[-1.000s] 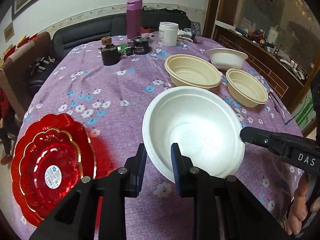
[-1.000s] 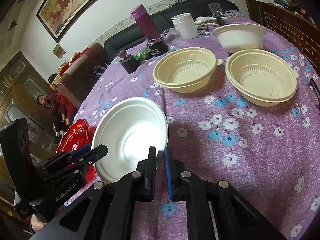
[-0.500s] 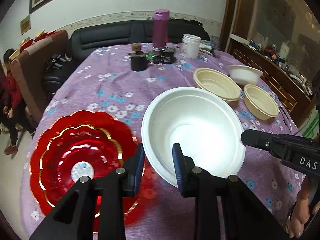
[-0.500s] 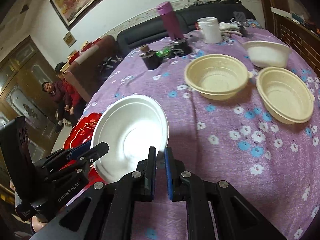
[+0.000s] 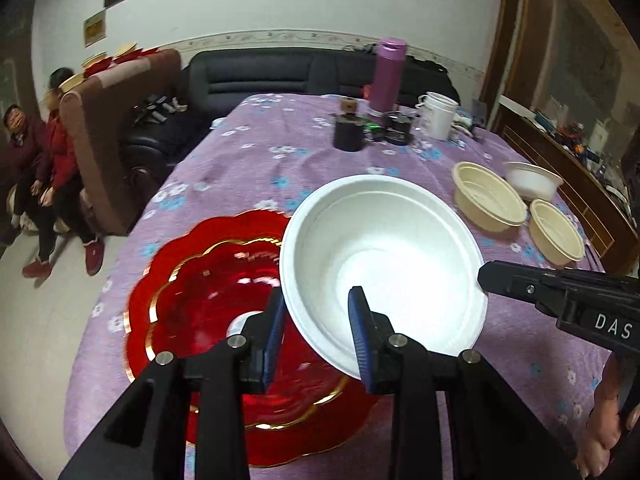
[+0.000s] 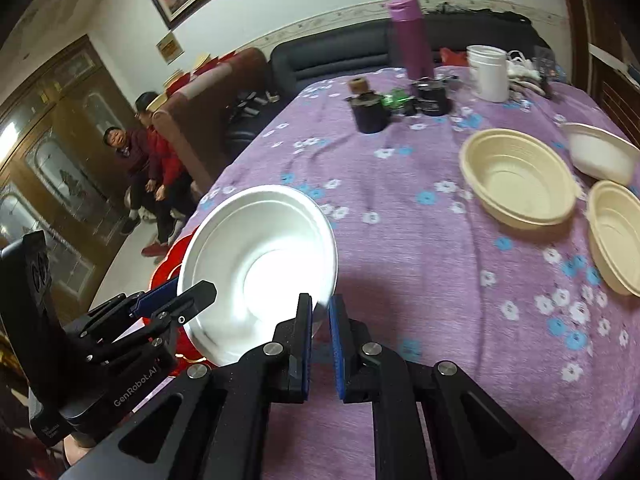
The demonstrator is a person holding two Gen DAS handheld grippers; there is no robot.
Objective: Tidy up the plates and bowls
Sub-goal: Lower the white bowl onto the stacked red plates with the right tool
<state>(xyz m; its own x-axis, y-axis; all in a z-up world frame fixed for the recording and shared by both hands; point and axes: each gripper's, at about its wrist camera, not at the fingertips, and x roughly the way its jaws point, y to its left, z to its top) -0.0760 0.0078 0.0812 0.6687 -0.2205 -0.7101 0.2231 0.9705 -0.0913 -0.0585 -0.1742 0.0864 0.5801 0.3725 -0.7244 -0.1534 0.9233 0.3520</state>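
A large white foam bowl (image 5: 384,256) is held in the air by both grippers. My left gripper (image 5: 316,332) is shut on its near-left rim. My right gripper (image 6: 320,320) is shut on its right rim (image 6: 326,288); its finger also shows at the bowl's right edge in the left wrist view (image 5: 520,284). The bowl hangs over the right part of the stacked red plates with gold rims (image 5: 208,300), which lie on the purple flowered tablecloth (image 5: 248,168). Two cream bowls (image 5: 488,196) (image 5: 556,236) and a small white bowl (image 5: 532,178) sit at the right.
At the table's far end stand a purple flask (image 5: 388,72), a white jar (image 5: 438,120) and dark small pots (image 5: 348,132). A black sofa (image 5: 280,76) and a brown chair (image 5: 112,140) stand behind. Two people sit at far left (image 5: 40,160). A wooden sideboard (image 5: 580,168) runs along the right.
Both grippers have carried the white bowl up and to the left, from bare tablecloth to over the red plates. The cream bowls now lie farther away at the right.
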